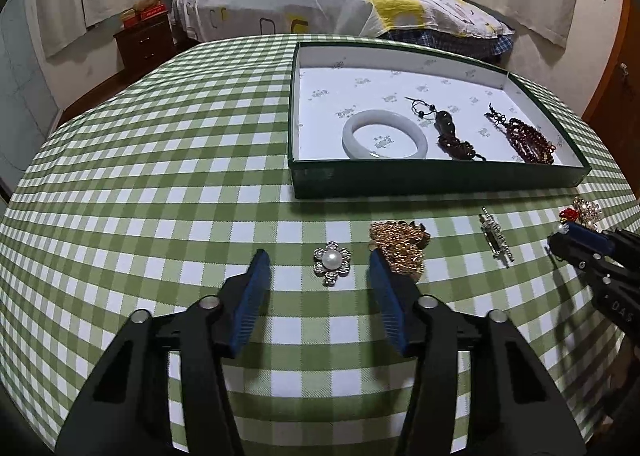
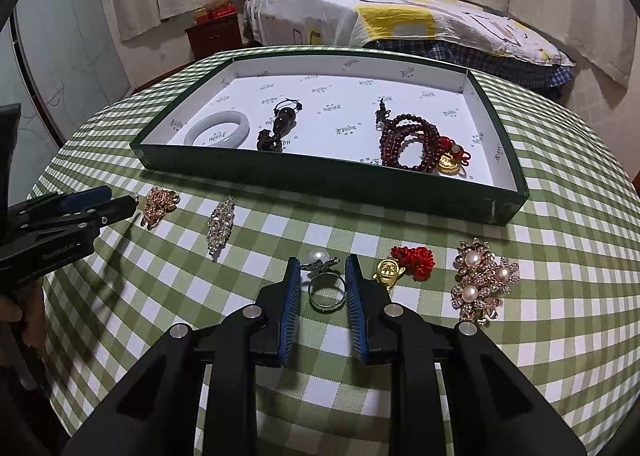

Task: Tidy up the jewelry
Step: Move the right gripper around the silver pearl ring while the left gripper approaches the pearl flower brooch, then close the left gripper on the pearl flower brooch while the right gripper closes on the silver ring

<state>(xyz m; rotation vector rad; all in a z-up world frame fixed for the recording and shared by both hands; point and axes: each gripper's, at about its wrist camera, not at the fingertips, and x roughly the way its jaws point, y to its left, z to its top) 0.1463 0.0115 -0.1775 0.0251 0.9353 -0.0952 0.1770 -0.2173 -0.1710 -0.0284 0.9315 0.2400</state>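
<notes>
green-checked table (image 2: 560,256) bears green tray (image 2: 500,211), brooches (image 2: 482,280), ring (image 2: 327,290).

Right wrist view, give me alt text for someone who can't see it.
The right gripper straddles a silver pearl ring on a green checked tablecloth, pads not visibly touching it. Brooches and a gold charm lie alongside; behind, a green tray holds a white bangle and dark red beads.

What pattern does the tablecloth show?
Green and white check on the tablecloth, clearest in the left wrist view.

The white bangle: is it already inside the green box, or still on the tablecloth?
Inside. The white bangle lies flat on the green box's white lining, within its walls.
</notes>
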